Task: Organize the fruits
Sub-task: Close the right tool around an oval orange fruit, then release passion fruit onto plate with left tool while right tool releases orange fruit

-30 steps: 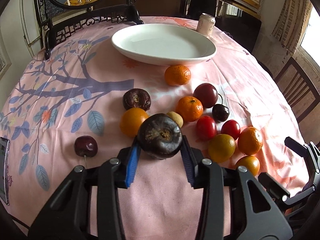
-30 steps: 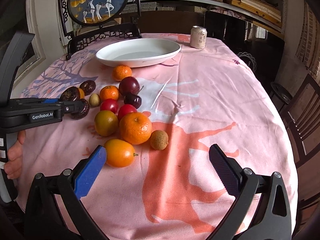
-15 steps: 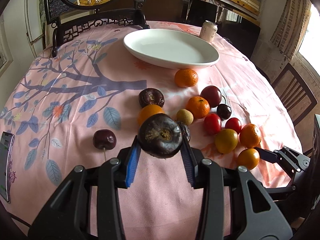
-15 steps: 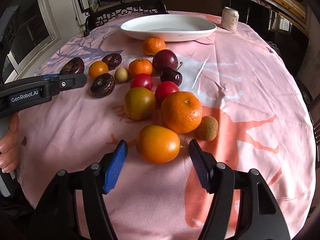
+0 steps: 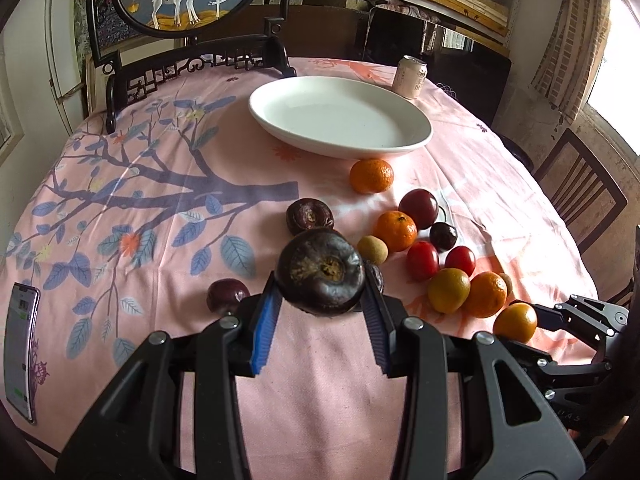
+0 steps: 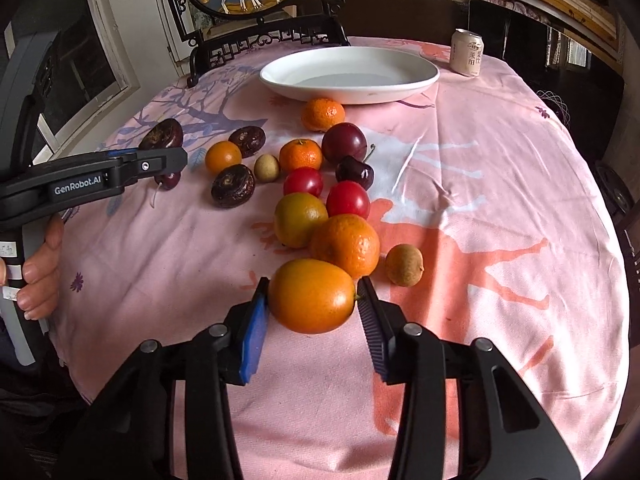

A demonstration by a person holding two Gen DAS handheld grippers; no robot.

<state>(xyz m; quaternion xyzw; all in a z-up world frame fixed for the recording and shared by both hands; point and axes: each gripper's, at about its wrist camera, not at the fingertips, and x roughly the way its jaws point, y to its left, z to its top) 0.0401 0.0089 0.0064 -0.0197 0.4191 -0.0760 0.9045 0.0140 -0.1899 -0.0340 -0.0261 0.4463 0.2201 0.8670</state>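
The left gripper (image 5: 322,322) pinches a dark water chestnut (image 5: 321,271) between its fingers, lifted above the pink-clothed worktop (image 5: 160,216). The right gripper (image 6: 312,326) has just been closing its fingers around a smooth orange fruit (image 6: 311,295), its pads now against both sides. The white plate (image 6: 400,88) lies well beyond both, past the remaining fruit.
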